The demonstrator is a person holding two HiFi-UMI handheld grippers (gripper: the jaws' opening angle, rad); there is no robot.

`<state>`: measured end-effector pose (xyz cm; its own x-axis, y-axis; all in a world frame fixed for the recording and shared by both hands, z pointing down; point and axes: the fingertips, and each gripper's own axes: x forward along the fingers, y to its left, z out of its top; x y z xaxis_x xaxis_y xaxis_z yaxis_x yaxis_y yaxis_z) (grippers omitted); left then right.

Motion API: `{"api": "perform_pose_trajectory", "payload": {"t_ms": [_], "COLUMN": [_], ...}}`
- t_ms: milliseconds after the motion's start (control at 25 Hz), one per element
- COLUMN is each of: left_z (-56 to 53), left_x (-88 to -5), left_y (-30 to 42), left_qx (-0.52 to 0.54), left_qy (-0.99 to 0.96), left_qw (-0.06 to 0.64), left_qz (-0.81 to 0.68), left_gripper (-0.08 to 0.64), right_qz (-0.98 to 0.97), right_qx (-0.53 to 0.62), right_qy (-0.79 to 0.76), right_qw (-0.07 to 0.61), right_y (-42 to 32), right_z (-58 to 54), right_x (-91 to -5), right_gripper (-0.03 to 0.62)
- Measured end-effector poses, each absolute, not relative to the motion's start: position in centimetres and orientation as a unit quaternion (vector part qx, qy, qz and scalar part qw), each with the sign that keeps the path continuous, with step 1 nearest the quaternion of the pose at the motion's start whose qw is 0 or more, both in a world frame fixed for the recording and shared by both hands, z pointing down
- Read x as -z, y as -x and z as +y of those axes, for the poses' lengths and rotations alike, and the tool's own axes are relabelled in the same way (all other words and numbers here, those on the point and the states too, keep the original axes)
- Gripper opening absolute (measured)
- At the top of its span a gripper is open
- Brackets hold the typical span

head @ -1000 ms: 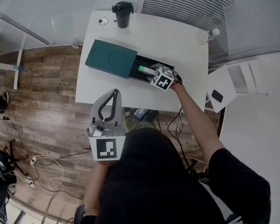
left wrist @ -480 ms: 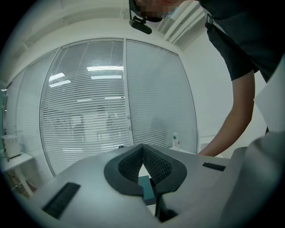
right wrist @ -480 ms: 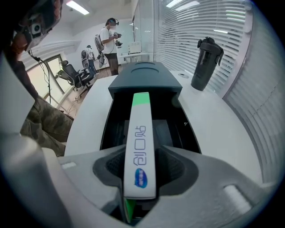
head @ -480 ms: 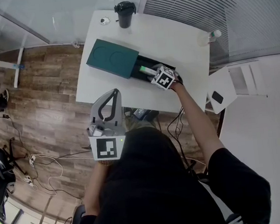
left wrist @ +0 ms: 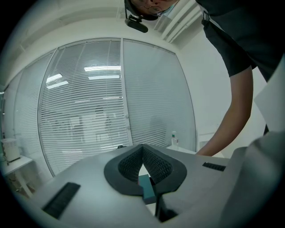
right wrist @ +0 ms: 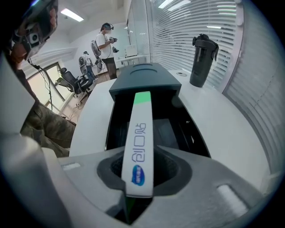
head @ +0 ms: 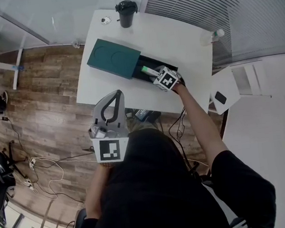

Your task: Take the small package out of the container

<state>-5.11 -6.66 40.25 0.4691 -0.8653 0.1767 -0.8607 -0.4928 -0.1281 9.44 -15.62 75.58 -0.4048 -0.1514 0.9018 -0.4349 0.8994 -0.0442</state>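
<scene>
Pinching the small package (right wrist: 141, 147) by its near, logo-printed end between the right tongs (right wrist: 140, 174), just closed in on it. Running lengthwise straight away from those tongs, narrow face up, green tip foremost, toward the slid-back dark green lid (right wrist: 144, 78). Reaching out over the open black container (right wrist: 115, 127) on the white tabletop (right wrist: 222, 129), far end still inside its outline. Holding the left tongs (left wrist: 142, 156) pressed together, empty, raised near the body, well apart from the container.
</scene>
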Motion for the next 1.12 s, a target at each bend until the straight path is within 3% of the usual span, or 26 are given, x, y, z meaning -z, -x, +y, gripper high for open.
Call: {"api": "perform_pose_trajectory", "payload": {"t_ms": [1120], "left_z": [-5.74], "left_x": [-40.63], "left_y": [4.72], "left_qx": [0.119], "left_qy": [0.857], "left_qw": [-0.011], "left_qz": [0.5], "left_gripper": [-0.002], "right_qz": [-0.817], "right_qx": [-0.157], "right_qy": [-0.208], "right_qw": [0.514], "right_y": [-9.77], "right_z": [-15.73], "right_x": [-75.83], "right_gripper": [0.094]}}
